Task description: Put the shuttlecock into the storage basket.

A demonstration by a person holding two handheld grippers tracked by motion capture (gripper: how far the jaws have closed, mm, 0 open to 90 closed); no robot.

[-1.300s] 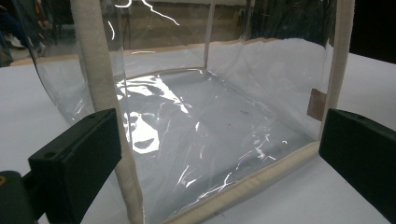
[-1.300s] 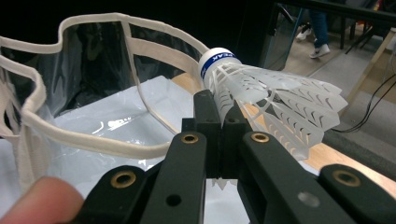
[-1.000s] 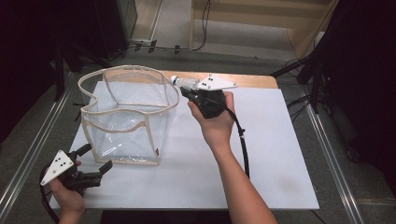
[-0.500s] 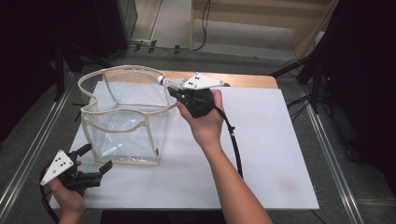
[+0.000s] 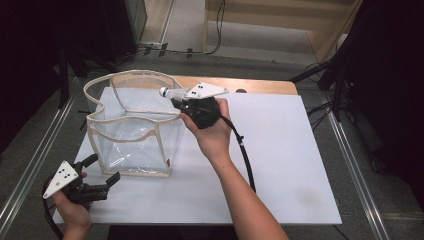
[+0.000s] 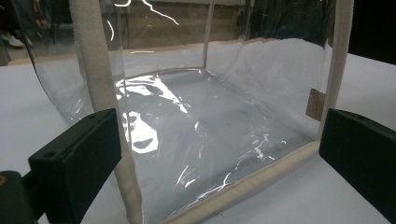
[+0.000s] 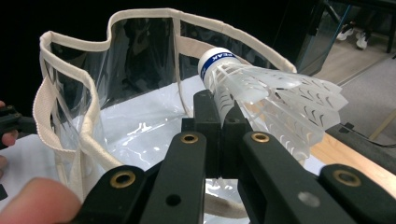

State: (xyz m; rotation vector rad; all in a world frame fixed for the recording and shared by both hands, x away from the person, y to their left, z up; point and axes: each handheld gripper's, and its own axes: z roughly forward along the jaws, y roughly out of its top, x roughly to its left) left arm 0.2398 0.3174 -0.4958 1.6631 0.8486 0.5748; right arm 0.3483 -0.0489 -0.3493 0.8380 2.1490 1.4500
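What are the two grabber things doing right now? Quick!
Left gripper: open, holding nothing, jaws wide apart in front of the clear bag.
Right gripper: shut on the shuttlecock, at the bag's rim.

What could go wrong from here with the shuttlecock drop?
1. The right hand-held gripper pinches only the skirt edge of the shuttlecock; it may slip or tilt.
2. The bag rim sags and curls inward, so the shuttlecock could catch it.
3. The left hand-held gripper is open, not holding the bag, which could tip.
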